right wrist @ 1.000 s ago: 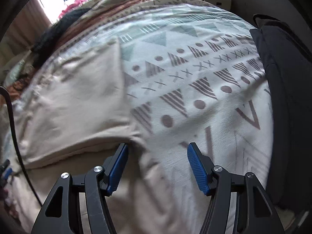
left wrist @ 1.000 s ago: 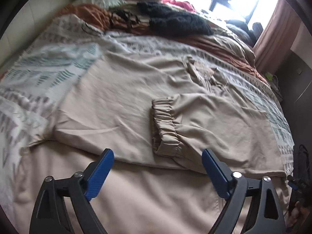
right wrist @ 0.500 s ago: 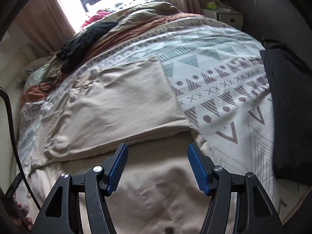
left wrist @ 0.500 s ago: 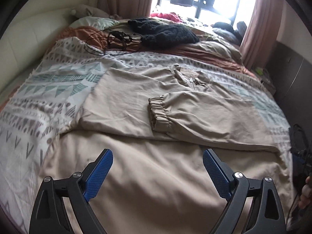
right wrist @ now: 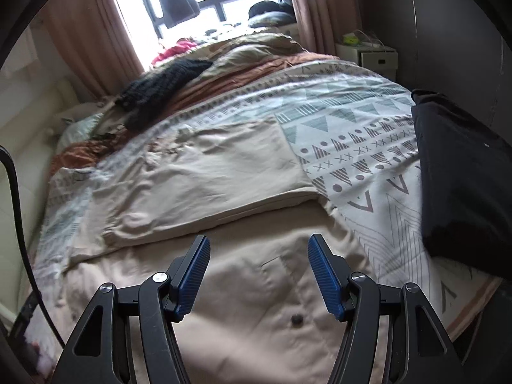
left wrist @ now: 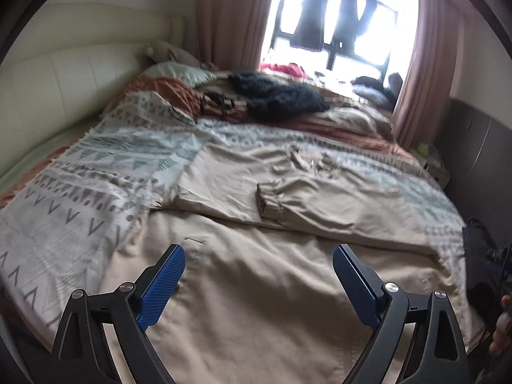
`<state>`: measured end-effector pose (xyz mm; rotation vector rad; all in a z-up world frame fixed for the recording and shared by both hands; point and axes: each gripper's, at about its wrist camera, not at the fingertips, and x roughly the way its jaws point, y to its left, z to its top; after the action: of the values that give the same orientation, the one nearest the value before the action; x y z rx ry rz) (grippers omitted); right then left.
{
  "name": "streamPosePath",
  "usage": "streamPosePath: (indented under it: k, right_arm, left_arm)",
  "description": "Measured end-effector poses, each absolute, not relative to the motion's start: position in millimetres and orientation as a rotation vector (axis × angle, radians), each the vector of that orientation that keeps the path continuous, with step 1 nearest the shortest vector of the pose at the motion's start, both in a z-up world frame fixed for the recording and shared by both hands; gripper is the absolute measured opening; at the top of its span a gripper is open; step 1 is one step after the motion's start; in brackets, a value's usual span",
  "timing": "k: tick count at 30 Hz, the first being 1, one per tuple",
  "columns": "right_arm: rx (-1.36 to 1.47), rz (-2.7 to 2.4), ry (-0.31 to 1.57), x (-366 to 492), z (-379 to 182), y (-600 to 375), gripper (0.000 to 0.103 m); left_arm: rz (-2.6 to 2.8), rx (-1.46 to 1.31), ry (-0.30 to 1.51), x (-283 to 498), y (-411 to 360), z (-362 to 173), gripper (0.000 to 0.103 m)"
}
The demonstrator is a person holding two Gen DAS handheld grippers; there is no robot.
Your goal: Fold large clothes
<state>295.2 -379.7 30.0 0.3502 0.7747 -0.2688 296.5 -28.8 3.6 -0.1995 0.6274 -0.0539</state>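
A large beige jacket (left wrist: pixel 288 288) lies spread across the patterned bedspread (left wrist: pixel 80 198). One sleeve is folded across its chest, its gathered cuff (left wrist: pixel 267 200) near the middle. The left gripper (left wrist: pixel 258 264) hovers open above the jacket's lower part, nothing between its blue pads. In the right wrist view the same jacket (right wrist: pixel 204 185) fills the centre, with a dark button (right wrist: pixel 297 320) near the hem. The right gripper (right wrist: pixel 258 252) hangs above the hem, its jaws opening, with nothing between them.
A folded dark garment (right wrist: pixel 464 176) lies at the bed's right edge. A black knitted garment (left wrist: pixel 281 97), cables and rust-coloured bedding sit near the window (left wrist: pixel 336 25). A padded headboard (left wrist: pixel 48 89) runs along the left. A white nightstand (right wrist: pixel 374 56) stands far right. A hand (left wrist: pixel 502 329) shows at the edge.
Both grippers have pulled back and risen from the jacket, so much more of the bed and room shows. The right gripper's jaws stand slightly wider.
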Motion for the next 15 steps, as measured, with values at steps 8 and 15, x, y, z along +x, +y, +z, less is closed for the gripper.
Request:
streamPosePath:
  k: [8,15]
  right_arm:
    - [0.38,-0.215,0.695,232.1,48.9,-357.2,0.09]
    - [0.438,-0.18,0.654,193.9,56.7,-356.5,0.103]
  left_arm:
    - [-0.075,-0.252,0.592,242.1,-3.9,17.8,0.103]
    - [-0.061,-0.243,0.568,203.1,18.5,31.0,0.103]
